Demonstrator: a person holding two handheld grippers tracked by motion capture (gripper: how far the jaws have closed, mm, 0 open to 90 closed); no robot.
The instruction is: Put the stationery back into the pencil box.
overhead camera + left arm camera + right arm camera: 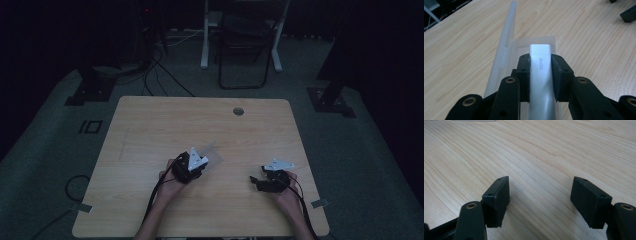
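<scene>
In the dim high view the white stick [199, 161] is barely made out at the left tool [192, 166], and the clear case [216, 156] is perhaps only a faint sheen on the desk [150, 125]. In the left gripper view the left tool [541, 75] is clamped on the white stick [540, 75], marked "GLOO", over the clear case [509, 45], whose lid stands open. The stick's lower end is cut off. The right tool [540, 200] is held spread wide over bare wood [536, 152], with free room around it.
</scene>
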